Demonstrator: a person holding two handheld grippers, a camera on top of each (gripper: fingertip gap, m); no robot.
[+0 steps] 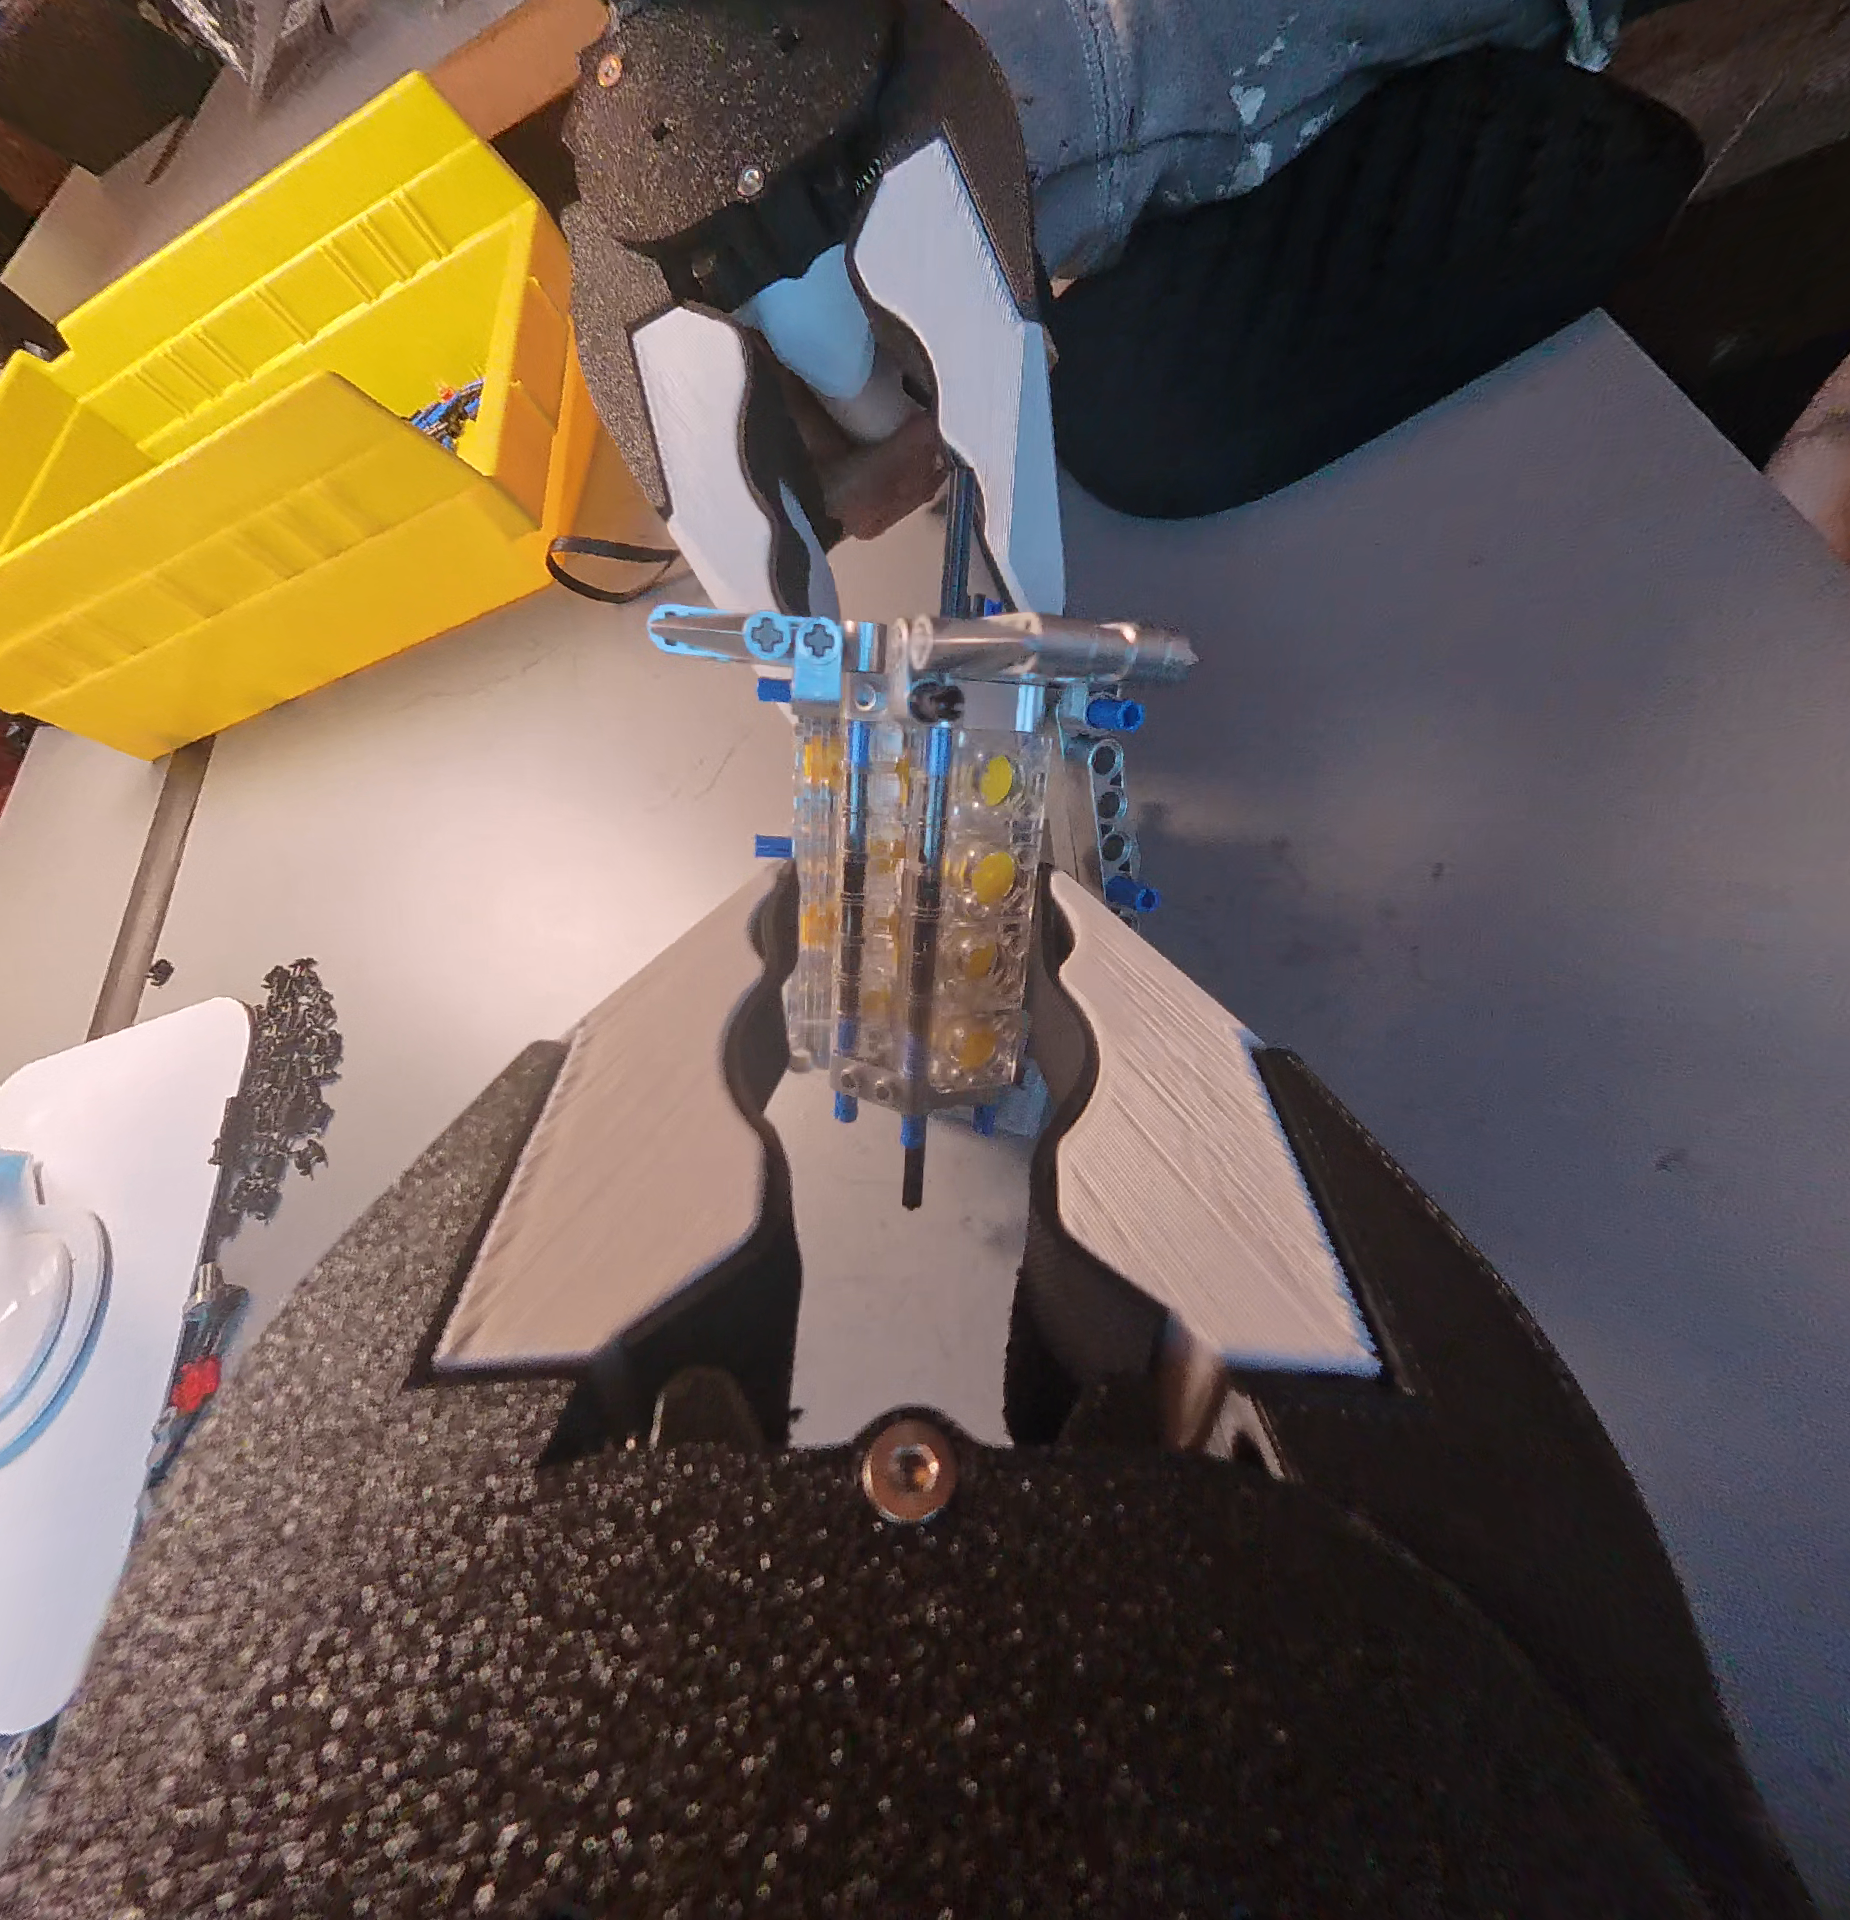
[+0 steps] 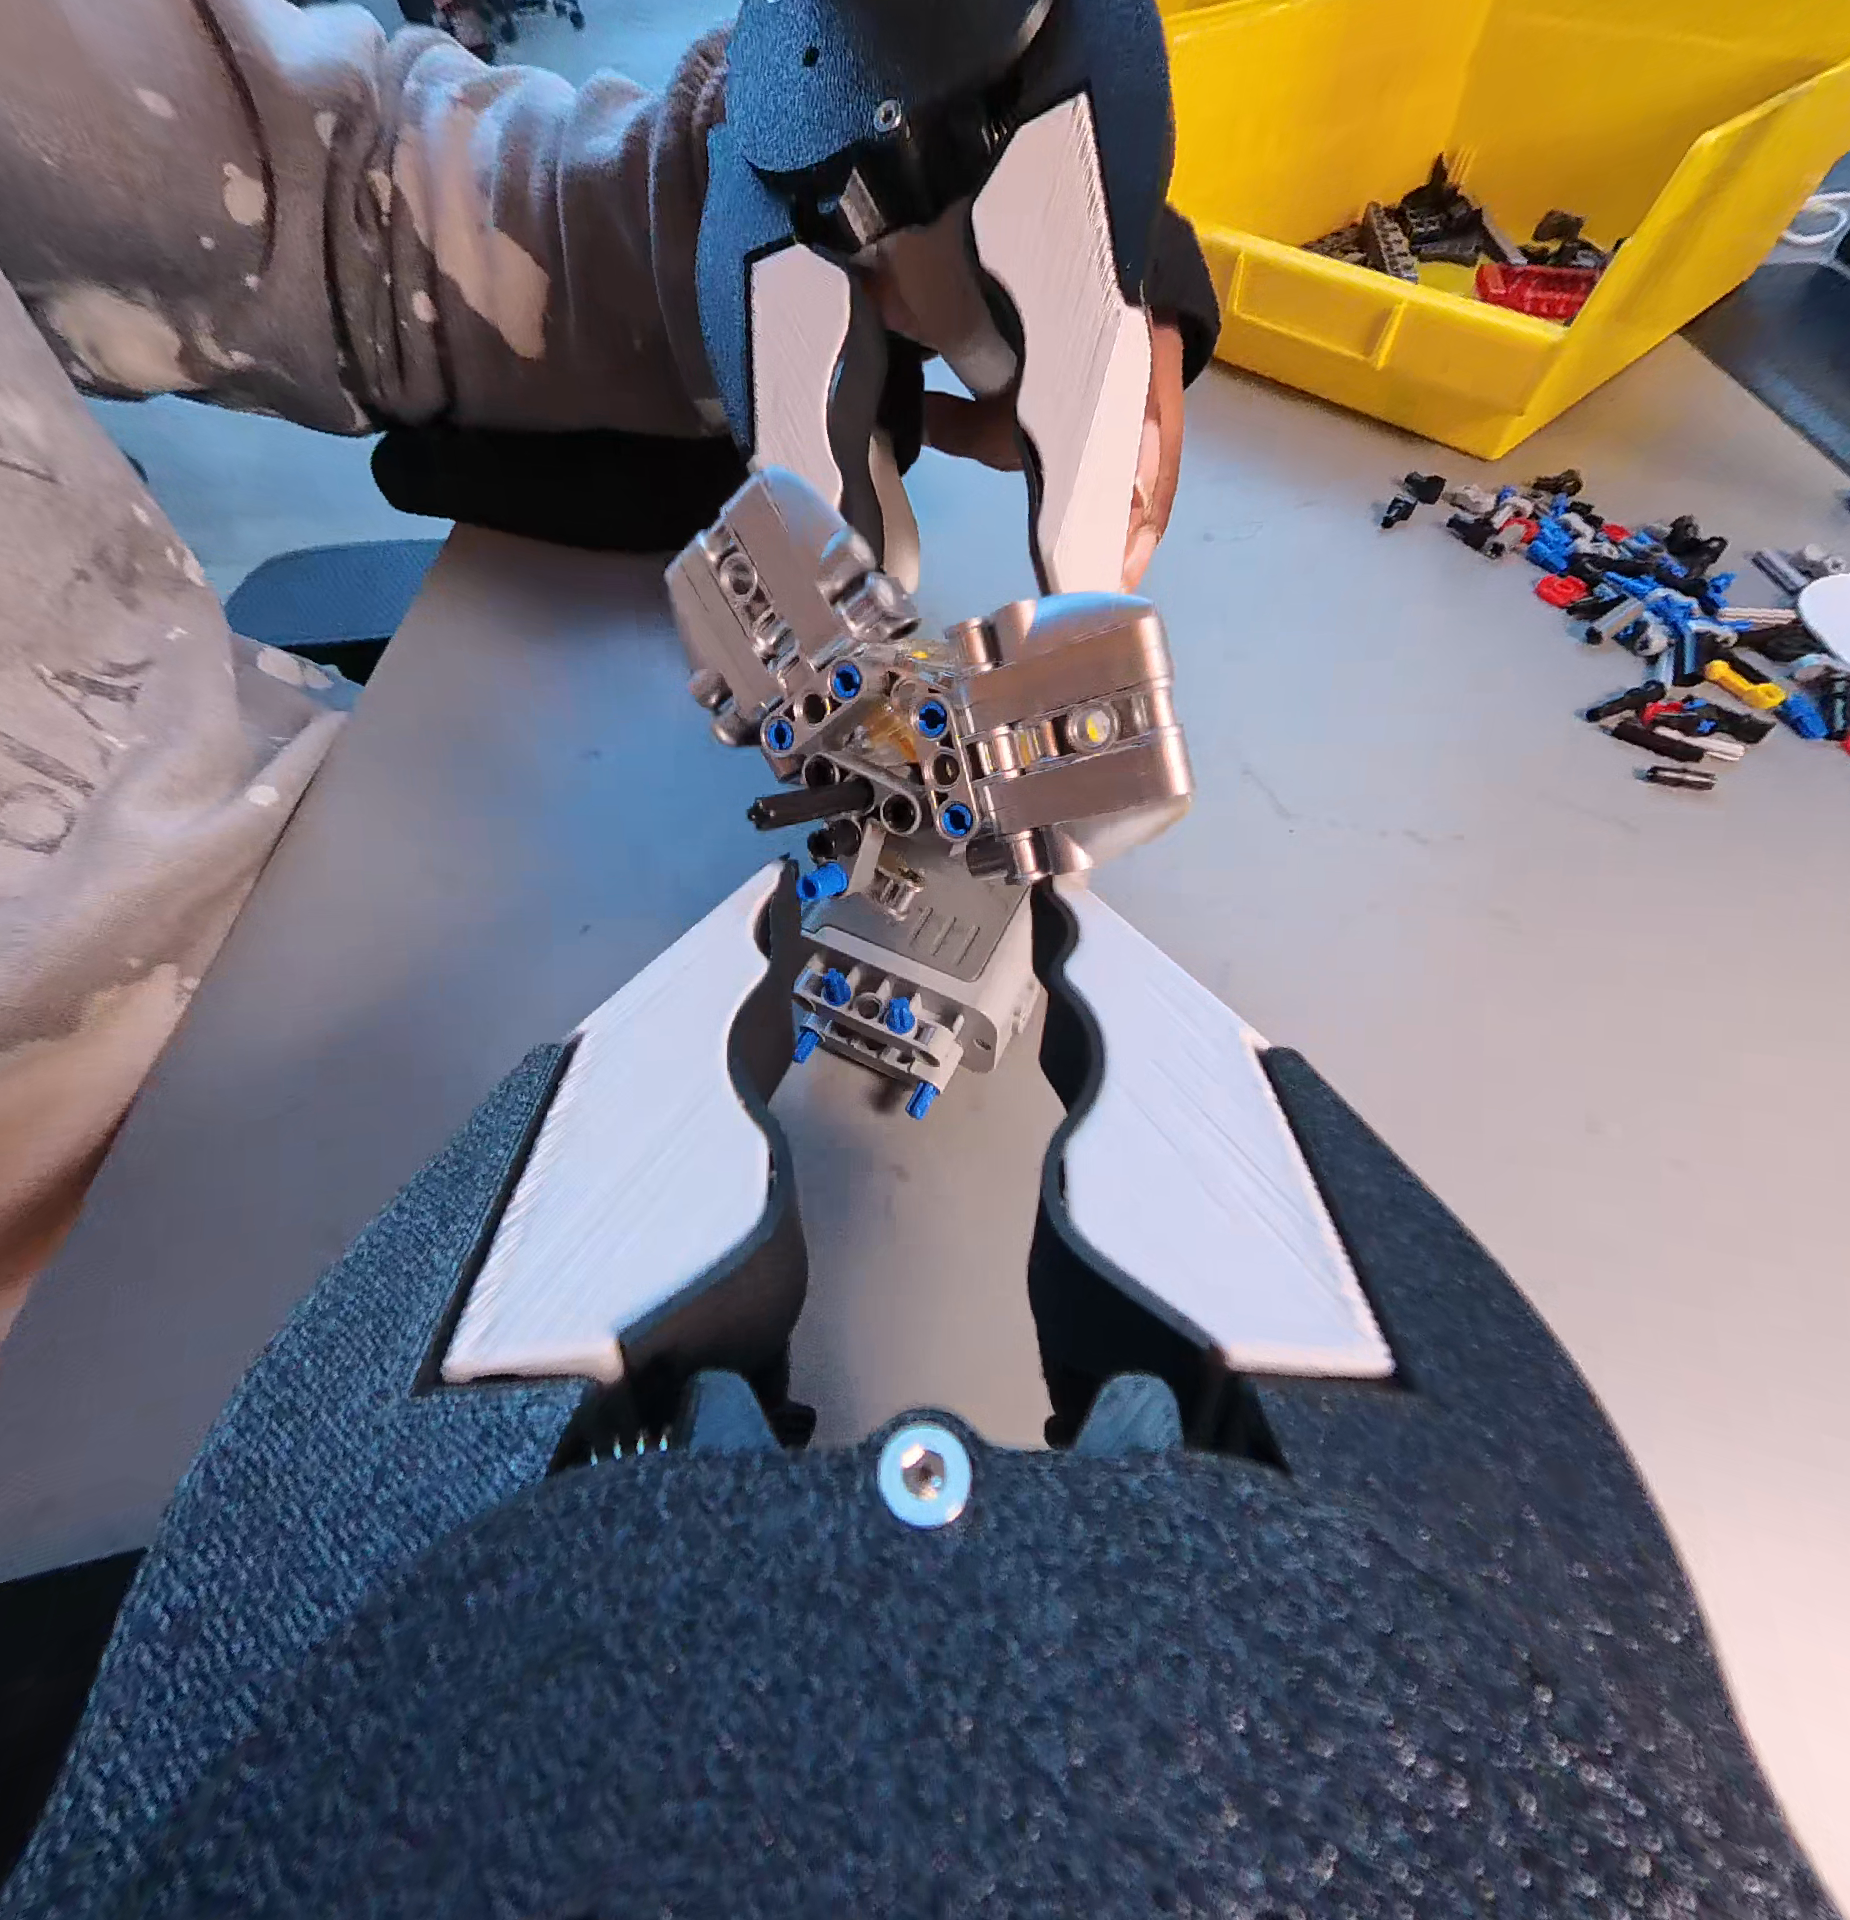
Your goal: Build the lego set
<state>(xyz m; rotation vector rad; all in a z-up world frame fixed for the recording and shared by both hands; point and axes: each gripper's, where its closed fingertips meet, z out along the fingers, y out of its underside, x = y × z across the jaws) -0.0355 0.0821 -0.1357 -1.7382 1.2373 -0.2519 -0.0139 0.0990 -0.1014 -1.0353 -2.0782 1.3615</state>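
1. Plainly, both grippers are clamped on one toy-brick engine model (image 1: 905, 914), held between them above the grey table (image 1: 1472, 1039).
2. In the left wrist view, the left gripper (image 1: 916, 904) has its white fingers (image 1: 640, 1164) closed against the sides of the model's clear block, where yellow pistons show between black and blue axles.
3. Across from it, the right gripper (image 1: 900, 582) meets the model's far end, at a silver cross-piece with light-blue connectors.
4. In the right wrist view, the right gripper (image 2: 916, 904) grips a grey boxy part at the model's base, with blue pins sticking out just beside its fingertips.
5. Beyond, the left gripper (image 2: 962, 561) reaches the silver cylinder heads from above; whether it touches them there is hard to tell.
6. A yellow bin (image 2: 1420, 343) of dark parts sits at the table's far edge.
7. Loose pieces (image 2: 1648, 634), black, blue and red, lie scattered near it.
8. A person's pale speckled sleeve (image 2: 381, 229) leads to the left gripper.
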